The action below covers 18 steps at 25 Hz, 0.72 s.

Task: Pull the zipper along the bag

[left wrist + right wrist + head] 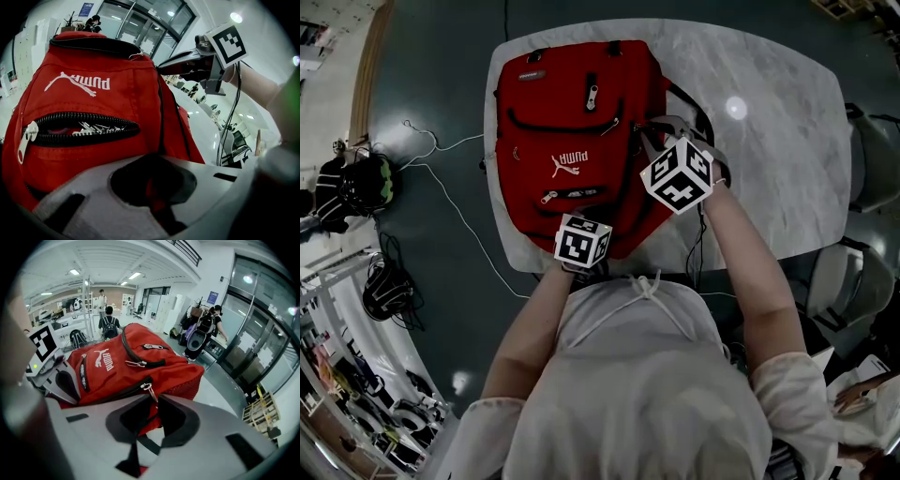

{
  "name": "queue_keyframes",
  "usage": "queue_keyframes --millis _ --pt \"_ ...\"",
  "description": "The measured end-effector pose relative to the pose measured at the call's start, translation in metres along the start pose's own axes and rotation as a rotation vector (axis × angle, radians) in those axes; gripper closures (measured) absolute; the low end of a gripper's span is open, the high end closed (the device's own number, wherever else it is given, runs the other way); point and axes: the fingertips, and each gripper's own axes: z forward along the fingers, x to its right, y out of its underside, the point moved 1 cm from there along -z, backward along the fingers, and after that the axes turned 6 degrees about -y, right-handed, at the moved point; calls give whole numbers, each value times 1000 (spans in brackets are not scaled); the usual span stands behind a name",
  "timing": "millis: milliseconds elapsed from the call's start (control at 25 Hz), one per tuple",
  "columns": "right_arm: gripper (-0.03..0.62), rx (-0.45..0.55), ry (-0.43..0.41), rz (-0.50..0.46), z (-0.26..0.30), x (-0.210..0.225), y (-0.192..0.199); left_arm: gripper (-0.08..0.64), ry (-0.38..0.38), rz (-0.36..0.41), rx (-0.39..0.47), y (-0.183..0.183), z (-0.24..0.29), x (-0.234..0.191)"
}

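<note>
- The red bag (572, 103) lies flat on the marble tabletop (769, 169), its top end away from us. Its main zip runs along the right side.
- Our right gripper (157, 398) has its jaws clenched on the metal zipper pull (149, 391), as far as the right gripper view lets us tell. The tab vanishes into the seam between the tips.
- Our left gripper (157, 161) is clamped on red fabric at the bag's near bottom edge, anchoring it.
- To pull well, we judge we should draw the tab along the line of the teeth, low and steady. The left grip should hold taut against it so the cloth does not bunch.
- The black shoulder strap (686, 101) sits just beside the right gripper and could snag.
- The front pocket (79, 126) gapes open, which is no concern of ours.
- Cables (455, 202) trail on the floor (441, 75), and chairs (874, 159) stand to the right, well apart from the bag.
</note>
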Motion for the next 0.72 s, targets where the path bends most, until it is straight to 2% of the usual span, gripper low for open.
queue_keyframes --millis 40,120,160,280,440,560,720 --pt "556 6 13 1 -1 0 0 540 -2 2 1 0 0 0" --pt "456 24 25 26 -4 -2 2 540 -7 6 5 -1 0 0" --pt "454 38 29 47 -6 -3 1 540 -11 12 9 -1 0 -1" --pt "458 80 55 86 -20 -10 -2 540 -30 48 38 0 -2 0" --pt "495 138 99 108 -41 -24 -9 540 -38 90 98 -4 -14 2" --pt "546 186 151 154 -58 -33 -13 540 -47 89 182 -21 -34 -1" --pt "558 258 201 274 -82 -47 -18 540 -65 102 329 -59 -76 -5"
